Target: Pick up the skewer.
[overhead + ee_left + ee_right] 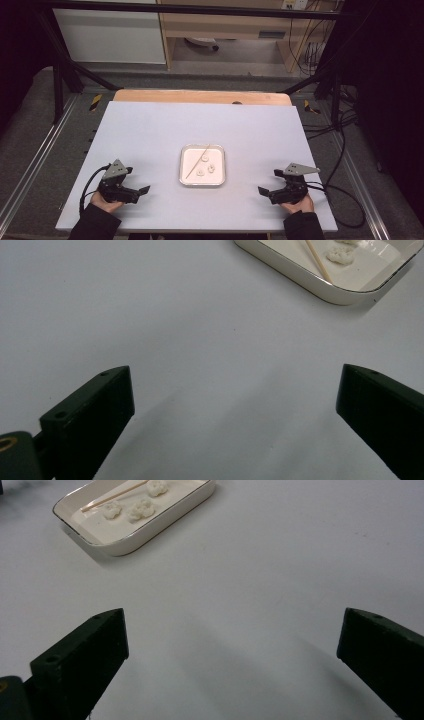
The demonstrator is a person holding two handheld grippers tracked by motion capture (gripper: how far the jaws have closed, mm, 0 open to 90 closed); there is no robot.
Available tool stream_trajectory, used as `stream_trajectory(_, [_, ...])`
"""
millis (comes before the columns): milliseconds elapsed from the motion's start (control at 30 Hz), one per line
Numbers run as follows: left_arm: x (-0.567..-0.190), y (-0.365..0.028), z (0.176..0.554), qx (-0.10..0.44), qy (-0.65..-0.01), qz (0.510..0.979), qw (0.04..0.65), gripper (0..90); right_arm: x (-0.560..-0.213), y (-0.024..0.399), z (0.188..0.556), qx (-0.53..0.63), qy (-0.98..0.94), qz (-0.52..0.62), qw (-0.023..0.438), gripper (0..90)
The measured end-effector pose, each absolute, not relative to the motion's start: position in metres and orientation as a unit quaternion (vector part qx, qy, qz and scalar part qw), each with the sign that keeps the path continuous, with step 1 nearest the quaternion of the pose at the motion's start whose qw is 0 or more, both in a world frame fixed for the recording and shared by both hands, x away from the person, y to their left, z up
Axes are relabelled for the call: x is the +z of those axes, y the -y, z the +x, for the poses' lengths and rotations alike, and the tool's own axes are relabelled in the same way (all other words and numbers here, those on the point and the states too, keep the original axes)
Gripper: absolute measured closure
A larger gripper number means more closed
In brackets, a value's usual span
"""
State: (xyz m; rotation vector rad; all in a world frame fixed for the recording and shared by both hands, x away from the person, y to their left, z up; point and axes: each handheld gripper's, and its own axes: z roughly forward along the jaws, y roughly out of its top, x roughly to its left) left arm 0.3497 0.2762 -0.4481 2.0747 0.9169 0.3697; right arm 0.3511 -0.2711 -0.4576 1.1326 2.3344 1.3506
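- Nearest, at the bottom edge of the high view: two dark sleeves, each hand wrapped around its tool; left tongs (142, 190) and right tongs (263, 192) low over the near part of the surface (150, 130), pointing inward toward each other.
- Both pairs of tongs spread wide, nothing between the jaws, only bare surface under them in either gripper view.
- Between the two tools and a little beyond: small white tray (202, 183), shallow, rounded corners, thin dark rim line, well apart from both tongs.
- Inside the tray: thin wooden skewer (198, 160) lying on a diagonal, far tip toward the tray's far right corner; three small white lumps (205, 158) beside it, knobbly, flower-like in the right gripper view, exact material not discernible.
- Judged step in hand: approach, nothing gripped yet. Likely targets the skewer and the lumps.
- For a clean approach: bring one pair of tongs in low over the near rim, not across it, so as not to nudge the light tray.
- For the skewer: come from above at its free middle or near end, jaws straddling the stick across its length, narrowed beforehand since wide jaws would hit the rim or a lump.
- For a lump: gentle closure only; looks soft and crumbly.
- Worth keeping the other tongs ready to steady the tray wall.
- Beyond the tray: bare surface, then a wooden edge (200, 96) at the far side.
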Motion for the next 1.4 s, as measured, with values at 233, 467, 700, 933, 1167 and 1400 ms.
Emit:
stream_trajectory(233, [-0.446, -0.273, 0.351, 0.145, -0.366, 0.825, 0.407, 2.0, -0.457, 0.271, 0.351, 0.46, -0.793, 0.385, 0.107, 0.7])
stream_trajectory(467, [-0.445, -0.272, 0.351, 0.147, -0.365, 0.824, 0.408, 2.1, -0.457, 0.271, 0.351, 0.463, -0.792, 0.384, 0.106, 0.7])
stream_trajectory(700, [-0.443, -0.267, 0.352, 0.148, -0.363, 0.826, 0.404, 2.2, -0.458, 0.271, 0.352, 0.459, -0.795, 0.383, 0.107, 0.7])
stream_trajectory(933, [-0.441, -0.261, 0.354, 0.149, -0.363, 0.827, 0.403, 2.5, -0.458, 0.27, 0.352, 0.46, -0.793, 0.385, 0.107, 0.8])
stream_trajectory(1167, [-0.437, -0.253, 0.354, 0.149, -0.361, 0.829, 0.401, 2.9, -0.458, 0.27, 0.351, 0.458, -0.793, 0.386, 0.109, 0.8])
stream_trajectory(1400, [-0.434, -0.243, 0.357, 0.147, -0.356, 0.834, 0.395, 3.1, -0.458, 0.271, 0.351, 0.456, -0.794, 0.386, 0.11, 0.8])
